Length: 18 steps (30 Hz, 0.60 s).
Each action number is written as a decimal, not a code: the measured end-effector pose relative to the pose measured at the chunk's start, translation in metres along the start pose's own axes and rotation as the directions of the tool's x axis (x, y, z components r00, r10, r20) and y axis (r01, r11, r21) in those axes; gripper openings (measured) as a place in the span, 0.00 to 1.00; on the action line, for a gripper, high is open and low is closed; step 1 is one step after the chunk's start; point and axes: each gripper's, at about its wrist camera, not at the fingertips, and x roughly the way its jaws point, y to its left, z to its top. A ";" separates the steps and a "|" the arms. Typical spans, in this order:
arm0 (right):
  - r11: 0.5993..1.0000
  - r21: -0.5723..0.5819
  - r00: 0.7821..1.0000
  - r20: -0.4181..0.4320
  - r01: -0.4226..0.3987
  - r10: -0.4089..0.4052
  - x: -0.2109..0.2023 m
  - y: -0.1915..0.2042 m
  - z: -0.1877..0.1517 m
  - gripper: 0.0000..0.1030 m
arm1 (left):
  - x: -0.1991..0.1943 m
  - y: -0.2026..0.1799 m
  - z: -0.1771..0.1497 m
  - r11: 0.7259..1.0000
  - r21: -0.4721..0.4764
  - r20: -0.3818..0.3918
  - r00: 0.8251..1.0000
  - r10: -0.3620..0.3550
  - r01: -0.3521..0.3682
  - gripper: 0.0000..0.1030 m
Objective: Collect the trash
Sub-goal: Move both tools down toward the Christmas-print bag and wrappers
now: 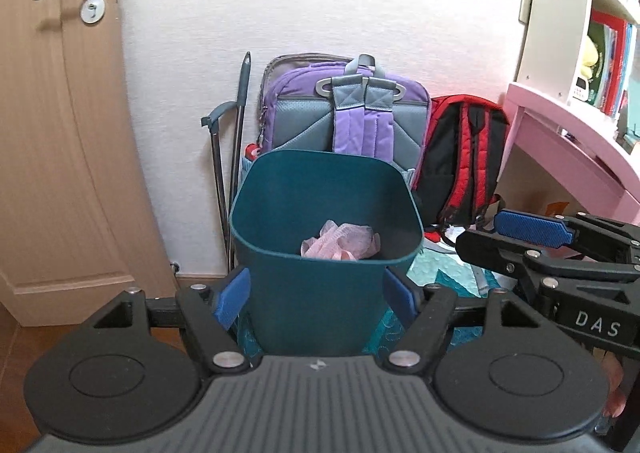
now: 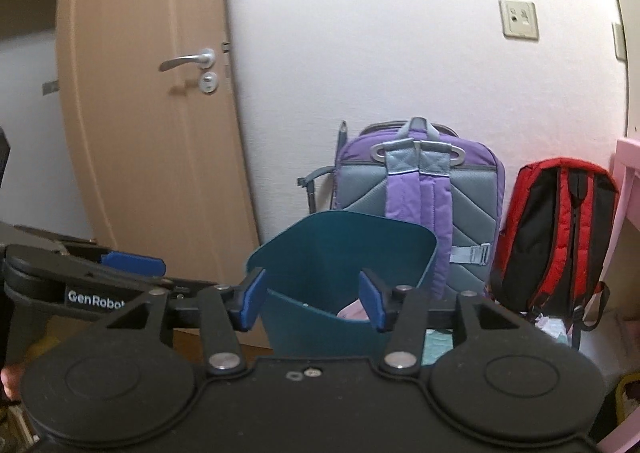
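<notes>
A dark teal waste bin (image 1: 320, 189) stands on the floor in front of a wall. A crumpled pink netted piece of trash (image 1: 340, 241) lies inside it. My left gripper (image 1: 316, 301) hangs open just short of the bin, its blue pads (image 1: 232, 303) on either side of the bin's front, apart from it and holding nothing. The right gripper (image 1: 528, 229) reaches in from the right at rim height. In the right wrist view, my right gripper (image 2: 312, 302) is open and empty before the bin (image 2: 340, 245). The pink trash (image 2: 354, 311) peeks out, and the left gripper (image 2: 132, 263) sits at the left.
Behind the bin a purple and grey backpack (image 1: 352, 113) and a red and black backpack (image 1: 464, 149) lean on the wall. A wooden door (image 1: 60, 133) is at the left, a pink desk (image 1: 560, 133) with shelves at the right. Metal poles (image 1: 236, 141) stand by the bin.
</notes>
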 end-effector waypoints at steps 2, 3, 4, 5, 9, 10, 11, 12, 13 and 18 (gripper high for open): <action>1.000 -0.019 1.000 -0.002 -0.005 0.005 -0.007 0.008 -0.005 0.51 | -0.010 0.002 -0.007 1.000 -0.005 0.004 1.000 0.001 -0.001 0.75; 1.000 -0.026 1.000 -0.003 -0.013 0.013 -0.010 0.012 -0.008 0.51 | -0.014 0.004 -0.012 1.000 -0.008 0.007 1.000 0.002 -0.002 0.78; 0.999 -0.031 1.000 -0.005 -0.021 0.021 -0.013 0.015 -0.011 0.51 | -0.018 0.005 -0.016 1.000 -0.011 0.009 1.000 0.002 -0.002 0.79; 0.999 -0.035 0.999 -0.011 -0.033 0.033 -0.015 0.018 -0.014 0.51 | -0.022 0.007 -0.020 1.000 -0.014 0.009 1.000 -0.003 0.003 0.79; 0.996 -0.035 0.996 -0.041 -0.084 0.083 -0.019 0.029 -0.030 0.52 | -0.034 0.017 -0.041 0.999 -0.028 -0.001 1.000 -0.018 0.018 0.80; 0.995 -0.035 0.994 -0.049 -0.096 0.095 -0.019 0.032 -0.035 0.52 | -0.035 0.019 -0.046 0.999 -0.031 -0.004 1.000 -0.020 0.020 0.80; 0.994 -0.034 0.993 -0.056 -0.107 0.105 -0.020 0.035 -0.040 0.52 | -0.037 0.022 -0.053 0.999 -0.033 -0.008 1.000 -0.022 0.022 0.81; 0.992 -0.032 0.991 -0.065 -0.118 0.116 -0.019 0.037 -0.045 0.52 | -0.038 0.026 -0.059 0.999 -0.036 -0.013 1.000 -0.022 0.022 0.82; 0.991 -0.028 0.989 -0.074 -0.129 0.127 -0.018 0.040 -0.051 0.52 | -0.039 0.029 -0.065 0.999 -0.039 -0.016 1.000 -0.020 0.020 0.82; 0.986 -0.017 0.978 -0.134 -0.165 0.162 -0.002 0.054 -0.086 0.52 | -0.025 0.053 -0.103 0.997 -0.076 -0.075 0.997 -0.006 0.000 0.87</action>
